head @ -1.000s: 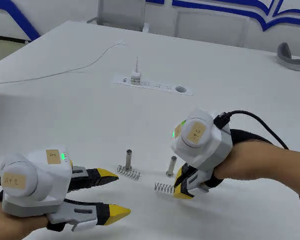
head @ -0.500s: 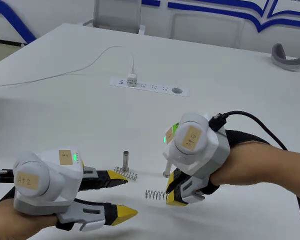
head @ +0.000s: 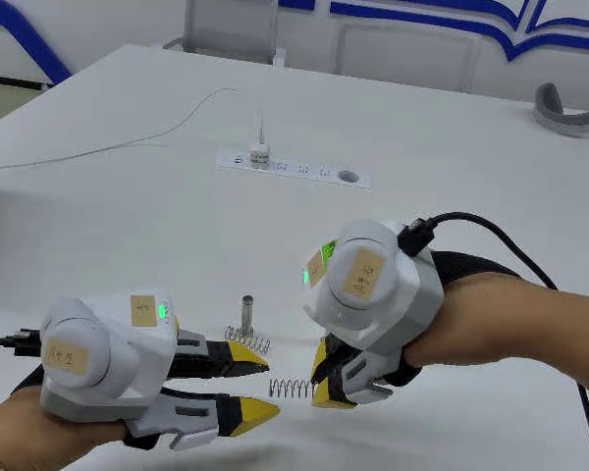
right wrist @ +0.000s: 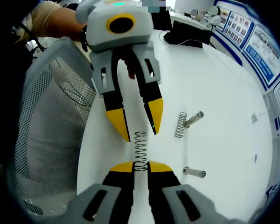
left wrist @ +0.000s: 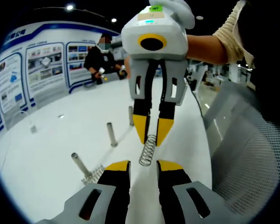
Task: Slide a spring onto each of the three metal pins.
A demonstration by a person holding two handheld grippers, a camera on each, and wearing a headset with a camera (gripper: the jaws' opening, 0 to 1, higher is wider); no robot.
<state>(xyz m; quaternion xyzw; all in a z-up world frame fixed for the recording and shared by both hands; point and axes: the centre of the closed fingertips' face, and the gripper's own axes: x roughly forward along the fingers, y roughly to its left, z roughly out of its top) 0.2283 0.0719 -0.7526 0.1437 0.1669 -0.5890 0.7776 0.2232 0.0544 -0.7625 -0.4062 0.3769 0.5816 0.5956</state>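
Pinching one spring [right wrist: 140, 149] of two, right claw [right wrist: 140, 165] sits beside three pins [left wrist: 77, 163] [left wrist: 111, 134] [left wrist: 130, 115].

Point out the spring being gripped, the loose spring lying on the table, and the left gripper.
held spring [right wrist: 140, 150]: right gripper view, on its middle coils.
loose spring [head: 249, 340]: head view, on its middle coils.
left gripper [head: 265, 386]: head view, midway between its yellow tips.
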